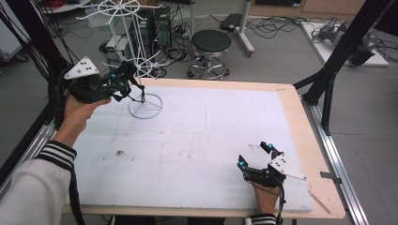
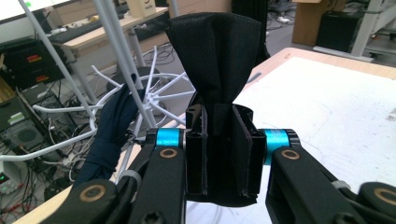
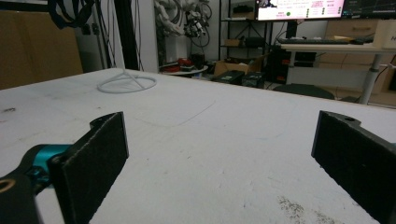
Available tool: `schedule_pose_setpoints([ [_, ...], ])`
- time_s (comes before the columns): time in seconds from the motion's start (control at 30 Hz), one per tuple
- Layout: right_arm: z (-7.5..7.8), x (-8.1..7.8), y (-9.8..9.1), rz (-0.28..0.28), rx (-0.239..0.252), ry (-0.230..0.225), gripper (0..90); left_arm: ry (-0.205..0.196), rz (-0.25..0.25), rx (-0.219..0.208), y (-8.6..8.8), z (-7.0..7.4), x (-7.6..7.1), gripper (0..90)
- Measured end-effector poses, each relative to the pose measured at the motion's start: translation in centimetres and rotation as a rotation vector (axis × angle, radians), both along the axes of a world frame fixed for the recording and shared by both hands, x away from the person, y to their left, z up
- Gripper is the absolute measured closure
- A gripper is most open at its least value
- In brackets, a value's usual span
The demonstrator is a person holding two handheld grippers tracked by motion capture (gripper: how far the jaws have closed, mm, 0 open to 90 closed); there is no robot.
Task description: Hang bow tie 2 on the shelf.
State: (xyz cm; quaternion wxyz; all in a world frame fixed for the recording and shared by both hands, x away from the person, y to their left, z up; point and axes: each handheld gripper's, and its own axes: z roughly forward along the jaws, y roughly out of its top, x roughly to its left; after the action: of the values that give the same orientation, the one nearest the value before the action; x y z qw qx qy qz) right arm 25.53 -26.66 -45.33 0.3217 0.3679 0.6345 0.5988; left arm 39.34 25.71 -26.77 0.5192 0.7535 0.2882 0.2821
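Note:
My left gripper is held above the table's far left corner, shut on a piece of black cloth. In the left gripper view the cloth stands up from between the two pads and fans out above them. It is right beside the white wire rack, whose ring base rests on the mat. A dark navy piece of fabric hangs on the rack's spokes. My right gripper rests low near the front right, open, with nothing between its jaws.
A white mat covers most of the wooden table. Small dark specks lie on the mat at the left. A black stool and cables sit on the floor behind. The rack's ring base lies far ahead of the right gripper.

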Motion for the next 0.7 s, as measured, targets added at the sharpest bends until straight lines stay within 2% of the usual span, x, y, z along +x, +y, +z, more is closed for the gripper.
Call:
schedule_pose_setpoints([
  [0.27, 0.0, 0.06, -0.05, -0.002, -0.002, -0.009, 2.9, 0.023, 0.034, 0.008, -0.28, -0.21, 0.54, 76.4],
  [0.3, 0.0, -0.03, 0.0, -0.003, 0.005, 0.004, 2.9, 0.027, 0.044, 0.009, -0.3, -0.25, 0.59, 76.5],
  [0.53, 0.0, 0.0, -0.04, -0.003, 0.002, 0.001, 2.9, 0.034, 0.072, 0.0, -0.27, -0.29, 0.75, 76.4],
  [0.67, 0.0, 0.06, -0.05, -0.001, -0.001, -0.01, 2.9, 0.037, 0.07, -0.001, -0.25, -0.31, 0.78, 76.2],
  [0.7, 0.0, -0.04, 0.0, -0.002, 0.005, 0.004, 2.9, 0.036, 0.074, -0.001, -0.24, -0.3, 0.79, 76.2],
])
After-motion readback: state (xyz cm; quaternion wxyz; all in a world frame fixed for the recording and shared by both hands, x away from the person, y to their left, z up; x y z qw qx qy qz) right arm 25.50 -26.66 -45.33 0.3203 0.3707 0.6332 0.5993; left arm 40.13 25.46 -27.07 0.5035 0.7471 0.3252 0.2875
